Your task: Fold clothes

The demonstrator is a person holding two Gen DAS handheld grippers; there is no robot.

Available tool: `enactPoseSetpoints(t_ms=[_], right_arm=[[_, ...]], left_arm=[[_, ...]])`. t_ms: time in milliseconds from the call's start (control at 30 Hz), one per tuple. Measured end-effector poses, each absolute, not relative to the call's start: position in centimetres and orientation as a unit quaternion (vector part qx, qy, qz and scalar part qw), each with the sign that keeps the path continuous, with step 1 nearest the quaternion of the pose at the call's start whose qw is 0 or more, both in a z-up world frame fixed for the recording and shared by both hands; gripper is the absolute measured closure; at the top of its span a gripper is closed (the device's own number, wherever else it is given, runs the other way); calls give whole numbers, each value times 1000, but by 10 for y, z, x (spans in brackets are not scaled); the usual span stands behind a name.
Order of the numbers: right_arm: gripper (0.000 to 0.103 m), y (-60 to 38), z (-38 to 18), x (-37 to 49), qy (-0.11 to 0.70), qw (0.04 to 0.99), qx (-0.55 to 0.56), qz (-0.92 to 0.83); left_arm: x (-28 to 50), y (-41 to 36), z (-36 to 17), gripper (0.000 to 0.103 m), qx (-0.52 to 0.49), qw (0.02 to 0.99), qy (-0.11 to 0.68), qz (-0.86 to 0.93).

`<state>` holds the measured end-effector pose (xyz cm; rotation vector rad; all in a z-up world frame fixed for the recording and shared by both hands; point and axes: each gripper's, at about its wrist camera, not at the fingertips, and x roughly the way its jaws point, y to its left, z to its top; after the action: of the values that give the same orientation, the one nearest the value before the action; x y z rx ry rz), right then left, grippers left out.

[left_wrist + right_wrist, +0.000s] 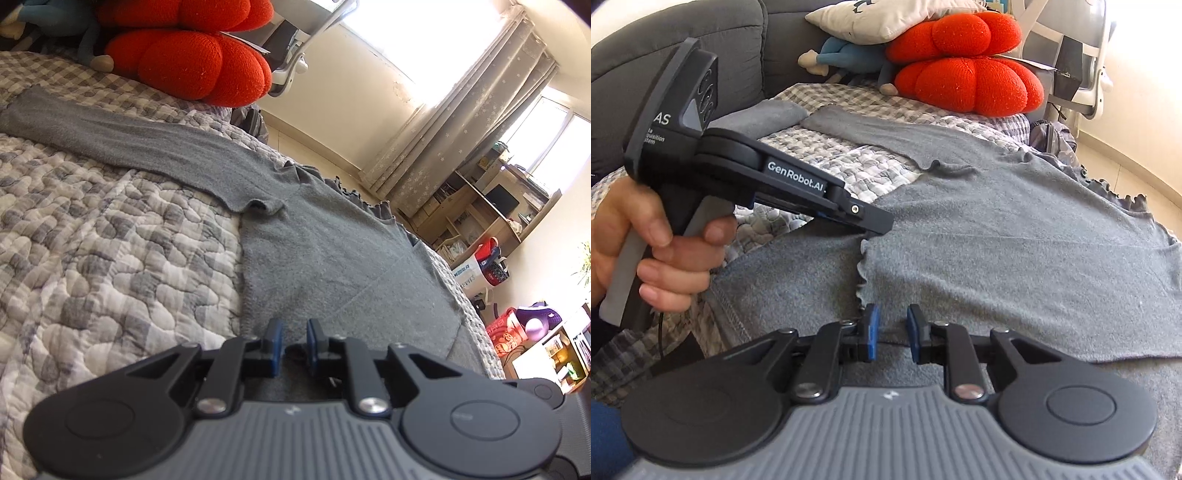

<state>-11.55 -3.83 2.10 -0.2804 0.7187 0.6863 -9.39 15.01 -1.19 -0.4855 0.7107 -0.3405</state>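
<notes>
Touching grey top [997, 240]: barely-open left tool [882, 226]

This is a bedroom in a home. A bed with a grey-and-white checked quilted bedspread [110, 221] fills the near view, with a padded grey headboard [683, 40] and two lobed red knitted cushions [964, 81] at its far edge. Beyond the bed's right edge hang pale star-printed curtains [465, 118] at a bright window, beside a cluttered wooden desk with shelves [491, 206].

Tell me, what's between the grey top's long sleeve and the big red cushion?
Only checked quilt lies between the sleeve and the red cushion, seen in the left wrist view.
</notes>
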Motion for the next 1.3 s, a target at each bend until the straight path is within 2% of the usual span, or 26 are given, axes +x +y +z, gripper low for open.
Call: enactPoseSetpoints(t_ms=[200,367,433,533,867,1000,1133,1233,1300], right_arm=[[80,-32,30,-113,301,895,-111,310],[73,-13,13,-94,332,888,-112,298],[73,-10,11,-101,313,894,-128,294],[73,-13,17,-100,325,890,-121,296],[74,-26,18,-114,327,890,-100,301],[65,-56,22,-128,300,909,-54,284],[64,-88,18,-124,288,928,2,239],[63,-106,14,-118,280,942,0,184],[58,-116,10,-116,272,950,0,155]], left_arm=[[-97,155,-6,86,-227,901,328,-169],[-94,168,-18,87,-250,890,341,-168],[-94,174,-21,91,-262,885,344,-172],[-96,176,-19,92,-267,882,349,-170],[-96,184,-11,84,-266,889,340,-151],[-90,186,-10,81,-273,888,340,-144],[-68,171,-1,81,-275,887,336,-154],[-45,161,-4,81,-249,893,354,-128],[-35,158,-10,82,-239,892,364,-121]])
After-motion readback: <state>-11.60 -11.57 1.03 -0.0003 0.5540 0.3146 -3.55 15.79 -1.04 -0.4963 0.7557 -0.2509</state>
